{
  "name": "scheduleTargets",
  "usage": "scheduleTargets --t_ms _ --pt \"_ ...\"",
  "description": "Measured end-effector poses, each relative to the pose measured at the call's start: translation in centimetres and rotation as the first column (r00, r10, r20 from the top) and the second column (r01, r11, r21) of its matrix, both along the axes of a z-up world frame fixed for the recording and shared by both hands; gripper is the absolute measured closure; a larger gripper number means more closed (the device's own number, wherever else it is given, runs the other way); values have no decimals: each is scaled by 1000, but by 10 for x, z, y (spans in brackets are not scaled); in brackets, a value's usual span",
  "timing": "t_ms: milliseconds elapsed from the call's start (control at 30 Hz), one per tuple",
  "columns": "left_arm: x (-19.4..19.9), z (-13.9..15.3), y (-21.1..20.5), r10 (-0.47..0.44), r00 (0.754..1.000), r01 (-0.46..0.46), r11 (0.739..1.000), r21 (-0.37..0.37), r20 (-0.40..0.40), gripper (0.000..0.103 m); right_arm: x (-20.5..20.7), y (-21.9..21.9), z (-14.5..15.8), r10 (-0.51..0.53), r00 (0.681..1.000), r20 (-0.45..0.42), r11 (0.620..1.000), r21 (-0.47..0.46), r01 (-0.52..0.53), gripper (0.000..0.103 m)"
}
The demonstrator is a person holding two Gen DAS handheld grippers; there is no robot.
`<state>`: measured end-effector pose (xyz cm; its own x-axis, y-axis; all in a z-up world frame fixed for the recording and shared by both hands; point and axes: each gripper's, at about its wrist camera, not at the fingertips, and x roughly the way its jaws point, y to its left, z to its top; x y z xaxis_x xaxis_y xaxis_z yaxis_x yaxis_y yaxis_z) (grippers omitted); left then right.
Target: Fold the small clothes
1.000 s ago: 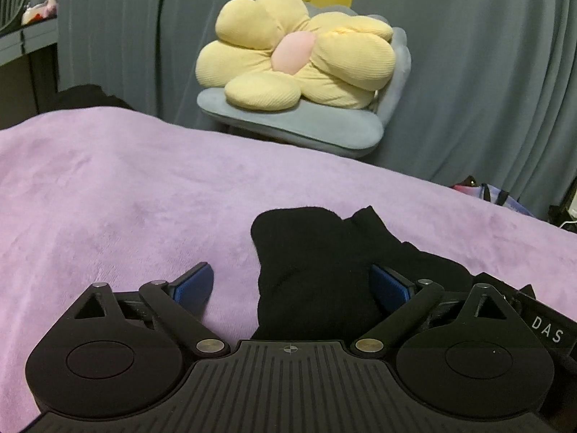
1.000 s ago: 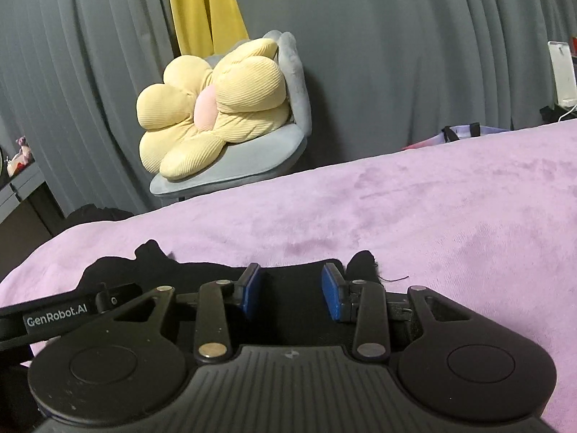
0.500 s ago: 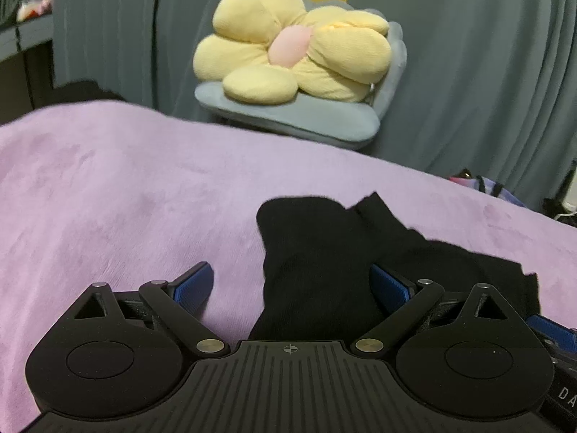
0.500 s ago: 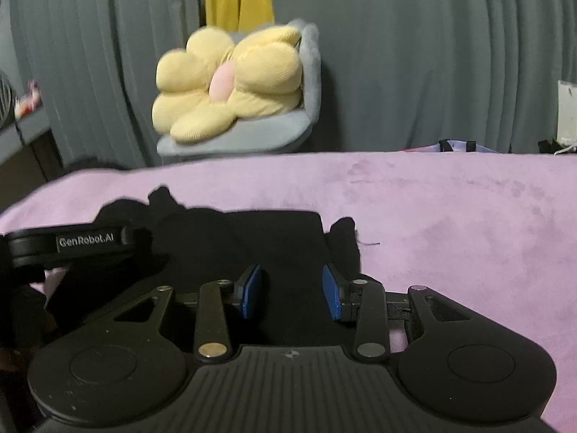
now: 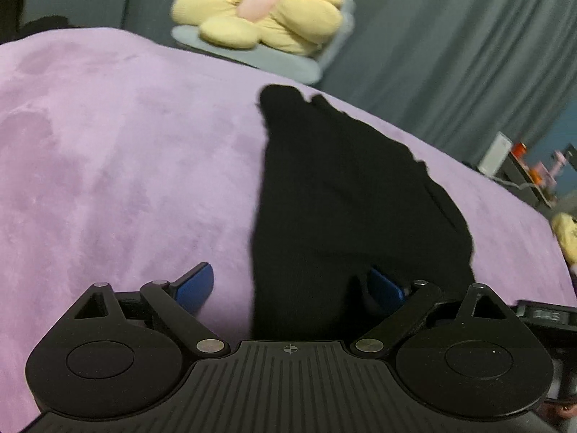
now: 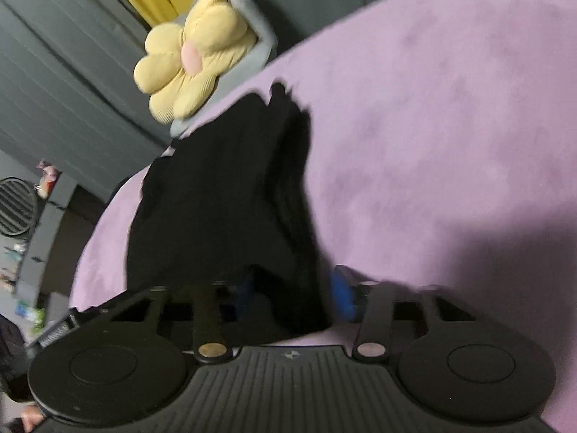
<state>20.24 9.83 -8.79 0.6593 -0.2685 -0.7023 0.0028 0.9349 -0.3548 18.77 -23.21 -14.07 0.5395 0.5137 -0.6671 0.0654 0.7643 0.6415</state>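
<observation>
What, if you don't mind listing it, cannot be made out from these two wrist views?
- Left wrist view: the near end of the black cloth runs under the left gripper, so any contact is hidden.
- Right wrist view: motion blur and dark cloth hide whether the right gripper, whose jaws have just been closing, presses the fold between them.
- Both views: the cloth's folds are lost in black.
- Left wrist view: shelf items at the right are too small.

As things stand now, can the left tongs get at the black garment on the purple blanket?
Probably yes. The left tongs stand open with the near end of the black garment already between the blue pads, and nothing lies between them on the purple blanket.
</observation>
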Motion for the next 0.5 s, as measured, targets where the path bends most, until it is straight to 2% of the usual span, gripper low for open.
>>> scheduleTargets --t_ms 33,67,100,133,167,233,267,300,333,400,433,467,500 --pt "1 0 -2 -15 1000 15 1000 -19 -9 14 0 2 -3 7 1000 -17 1000 30 -7 83" --pt "2 0 -3 -13 1000 12 999 -37 -25 22 -1 -2 -5 -6 1000 -29 997 72 8 85" --pt "2 1 -3 3 999 -5 999 -44 -43 25 -3 -7 -5 -32 999 -44 993 111 36 86" --pt "0 2 -3 15 998 -17 999 -49 -54 36 -6 -13 -4 -54 997 -54 988 141 62 87" --pt "-1 4 -2 24 997 -28 998 -61 -67 48 -9 -17 -1 -73 995 -62 991 111 79 89" --pt "-4 6 3 49 995 -56 995 -81 -93 60 -12 -13 9 -70 994 -79 995 -77 64 92" --pt "-3 5 6 69 990 -79 994 -79 -124 62 -14 -11 14 -55 996 -77 992 -118 46 91" --pt "-5 6 10 83 986 -96 992 -84 -147 62 -17 -8 20 -52 996 -75 986 -159 39 91" --pt "-9 8 13 85 985 -101 990 -101 -153 62 -21 -3 29 -56 996 -75 972 -230 37 84" --pt "-21 14 16 91 982 -112 986 -120 -166 50 -28 7 40 -42 996 -81 947 -321 14 76" --pt "-27 18 15 89 981 -111 987 -120 -174 35 -32 14 45 -15 996 -92 943 -332 -17 59" --pt "-33 22 14 82 981 -104 988 -115 -176 25 -37 20 48 17 994 -111 938 -342 -54 35" --pt "-39 27 10 77 983 -94 991 -96 -168 22 -41 28 52 41 991 -127 927 -364 -86 27"
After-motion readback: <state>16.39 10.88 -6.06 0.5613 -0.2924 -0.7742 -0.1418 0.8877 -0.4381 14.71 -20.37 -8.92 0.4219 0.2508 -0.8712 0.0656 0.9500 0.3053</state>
